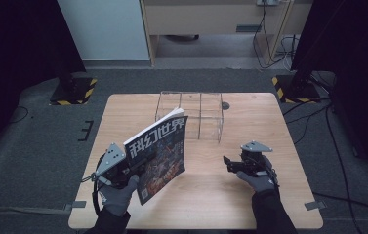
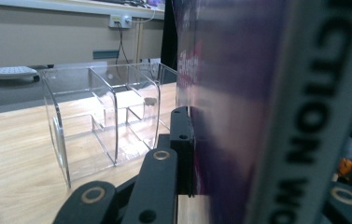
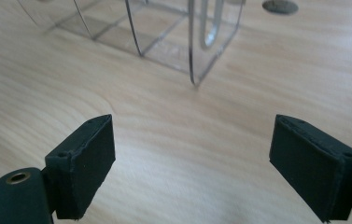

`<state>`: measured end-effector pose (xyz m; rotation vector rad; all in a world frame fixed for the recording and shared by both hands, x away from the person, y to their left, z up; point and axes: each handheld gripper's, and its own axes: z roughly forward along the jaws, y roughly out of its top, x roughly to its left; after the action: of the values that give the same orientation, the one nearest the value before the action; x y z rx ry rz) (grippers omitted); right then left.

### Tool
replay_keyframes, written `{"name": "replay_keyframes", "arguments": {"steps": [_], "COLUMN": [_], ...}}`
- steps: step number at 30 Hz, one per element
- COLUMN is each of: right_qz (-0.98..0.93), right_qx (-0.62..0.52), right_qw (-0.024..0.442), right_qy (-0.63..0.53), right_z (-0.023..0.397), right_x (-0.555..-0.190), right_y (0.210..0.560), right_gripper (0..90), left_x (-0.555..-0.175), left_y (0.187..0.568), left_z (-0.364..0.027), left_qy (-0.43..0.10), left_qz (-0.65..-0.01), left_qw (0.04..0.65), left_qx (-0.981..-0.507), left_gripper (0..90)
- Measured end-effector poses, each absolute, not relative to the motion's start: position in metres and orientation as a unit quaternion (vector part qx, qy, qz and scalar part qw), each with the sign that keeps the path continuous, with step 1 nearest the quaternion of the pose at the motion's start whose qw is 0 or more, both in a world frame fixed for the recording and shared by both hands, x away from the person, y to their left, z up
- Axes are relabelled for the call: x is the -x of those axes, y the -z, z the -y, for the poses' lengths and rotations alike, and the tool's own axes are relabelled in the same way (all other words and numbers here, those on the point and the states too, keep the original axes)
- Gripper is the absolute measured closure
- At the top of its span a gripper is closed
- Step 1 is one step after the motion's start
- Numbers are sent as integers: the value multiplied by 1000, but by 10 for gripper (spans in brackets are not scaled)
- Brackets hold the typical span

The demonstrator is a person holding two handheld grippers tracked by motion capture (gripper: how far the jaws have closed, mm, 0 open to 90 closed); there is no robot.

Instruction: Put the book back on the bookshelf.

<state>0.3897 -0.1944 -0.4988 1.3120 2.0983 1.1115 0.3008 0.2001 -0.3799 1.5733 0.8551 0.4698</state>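
A magazine [image 1: 159, 151] with large white characters on its cover stands tilted above the left half of the wooden table [image 1: 220, 200]. My left gripper [image 1: 135, 168] is shut on its lower edge; in the left gripper view one black finger [image 2: 183, 135] presses against the purple cover [image 2: 239, 93]. A clear acrylic organizer [image 1: 191, 114] with several compartments stands behind the magazine at the table's middle back, also in the left gripper view [image 2: 103, 116]. My right gripper [image 1: 228, 163] hovers low over the table's right half, open [image 3: 192, 154] with bare wood between its pads, the organizer's corner [image 3: 164, 32] ahead of it.
A small dark round disc [image 1: 226, 105] lies on the table beside the organizer's right back corner. Yellow-and-black striped stand bases [image 1: 74, 90] sit on the floor at both back corners, with cables [image 1: 313, 117] trailing at the right.
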Motion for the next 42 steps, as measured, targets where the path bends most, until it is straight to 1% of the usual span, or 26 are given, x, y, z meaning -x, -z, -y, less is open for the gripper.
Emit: {"name": "replay_keyframes", "arguments": {"steps": [2,7,13,21,28,42], "right_qz": [-765,-769,-769,-777,-787,-787], "right_qx": [-476,-475,-489,-484,-486,-486], "right_qw": [209,212,201,203,199,199], "right_qy": [-381,-370,-358,-348,-325,-324], "right_z": [203,216,230,229,229,229], "right_x": [-386,-383,-378,-377,-377,-378], "right_y": [506,511,521,524,533,537], "right_gripper": [127,120,111,108,104,84], "left_x": [-303,-307,-313,-322,-335,-360], "left_y": [377,375,368,353,338,320], "left_z": [-201,-200,-201,-210,-212,-215], "left_qy": [-204,-203,-206,-217,-242,-256], "left_qz": [-372,-374,-377,-386,-396,-409], "left_qw": [603,605,612,629,631,644], "left_qx": [-676,-674,-664,-639,-621,-594], "left_gripper": [818,818,818,818,818,817]}}
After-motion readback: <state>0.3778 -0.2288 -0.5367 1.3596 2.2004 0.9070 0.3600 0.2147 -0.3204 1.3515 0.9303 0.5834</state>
